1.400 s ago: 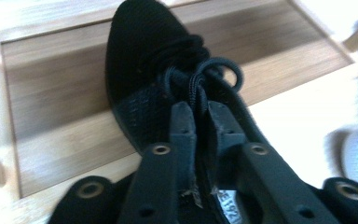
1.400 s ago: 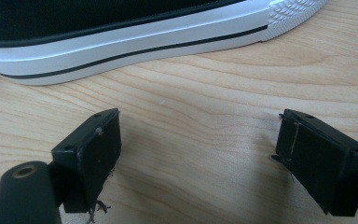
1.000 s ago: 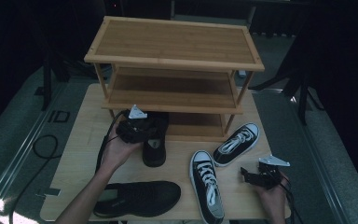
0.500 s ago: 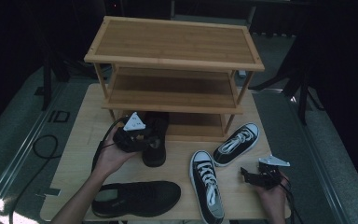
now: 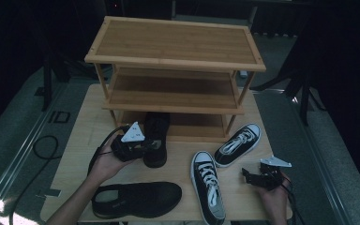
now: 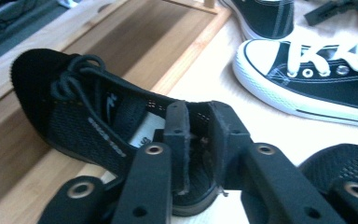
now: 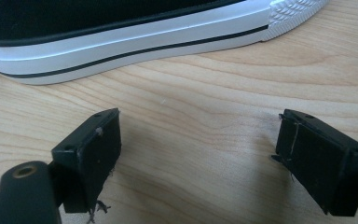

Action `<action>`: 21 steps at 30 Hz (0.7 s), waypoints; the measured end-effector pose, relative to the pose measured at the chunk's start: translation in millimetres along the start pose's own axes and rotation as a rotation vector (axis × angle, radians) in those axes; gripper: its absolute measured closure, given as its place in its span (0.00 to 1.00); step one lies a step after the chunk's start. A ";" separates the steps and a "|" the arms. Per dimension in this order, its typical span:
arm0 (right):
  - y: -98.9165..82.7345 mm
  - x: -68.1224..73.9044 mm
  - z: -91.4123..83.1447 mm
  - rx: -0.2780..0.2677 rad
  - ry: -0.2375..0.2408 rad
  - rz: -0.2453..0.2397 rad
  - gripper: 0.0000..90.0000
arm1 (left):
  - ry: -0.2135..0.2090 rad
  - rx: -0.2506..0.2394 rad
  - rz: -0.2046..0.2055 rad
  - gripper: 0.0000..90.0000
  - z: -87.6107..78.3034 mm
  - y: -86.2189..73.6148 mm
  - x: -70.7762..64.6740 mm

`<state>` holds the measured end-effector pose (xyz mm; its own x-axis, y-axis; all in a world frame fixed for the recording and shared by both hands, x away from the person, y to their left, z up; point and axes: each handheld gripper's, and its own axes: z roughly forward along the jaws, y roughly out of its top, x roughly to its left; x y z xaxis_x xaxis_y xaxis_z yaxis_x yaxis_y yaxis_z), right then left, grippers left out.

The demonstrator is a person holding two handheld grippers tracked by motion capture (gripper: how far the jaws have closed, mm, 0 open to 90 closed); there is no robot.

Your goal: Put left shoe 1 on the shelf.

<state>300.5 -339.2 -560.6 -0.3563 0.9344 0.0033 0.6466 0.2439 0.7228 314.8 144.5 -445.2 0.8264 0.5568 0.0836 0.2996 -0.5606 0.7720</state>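
Left gripper [image 5: 143, 146] pulled back, fingers closing on black shoe [image 5: 155, 138] heel.

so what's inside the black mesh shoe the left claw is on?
In the black mesh shoe, a white printed insole label shows, and one jaw of the left claw sits inside at the heel collar. The laced upper hides the toe.

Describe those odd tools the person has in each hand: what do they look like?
Each hand holds a black gripper, the left gripper and the right gripper, with two blocky black jaws on pierced metal arms. A grey three-cornered plate sits on top of each, and a black cable trails off. The forearms are bare, without sleeves.
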 end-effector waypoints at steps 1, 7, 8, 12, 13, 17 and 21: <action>0.0 0.1 0.0 0.000 0.000 0.001 0.15 | 0.000 0.000 0.000 0.89 0.0 0.0 0.0; 0.0 0.0 0.0 0.000 0.000 -0.001 0.15 | -0.023 0.019 0.041 0.98 -2.7 -3.8 -9.0; 0.0 0.0 0.0 0.000 0.000 -0.001 0.15 | -0.033 0.037 0.065 0.98 -1.3 -5.1 -12.8; 0.0 0.0 0.0 0.000 0.000 -0.001 0.15 | -0.044 0.082 0.098 1.00 5.1 -7.4 -17.6; 0.0 0.0 0.0 0.000 0.000 -0.001 0.15 | -0.044 0.082 0.098 1.00 5.1 -7.4 -17.6; 0.0 -0.1 0.0 0.000 0.000 -0.001 0.15 | -0.059 0.120 0.125 1.00 11.5 -7.7 -19.2; 0.0 -0.1 0.0 0.000 0.000 -0.001 0.15 | -0.064 0.171 0.151 1.00 18.3 -9.8 -17.3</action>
<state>300.5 -339.2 -560.6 -0.3571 0.9341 0.0028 0.6464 0.2449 0.7226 306.3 129.1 -465.7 0.8950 0.4217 0.1455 0.2423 -0.7334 0.6351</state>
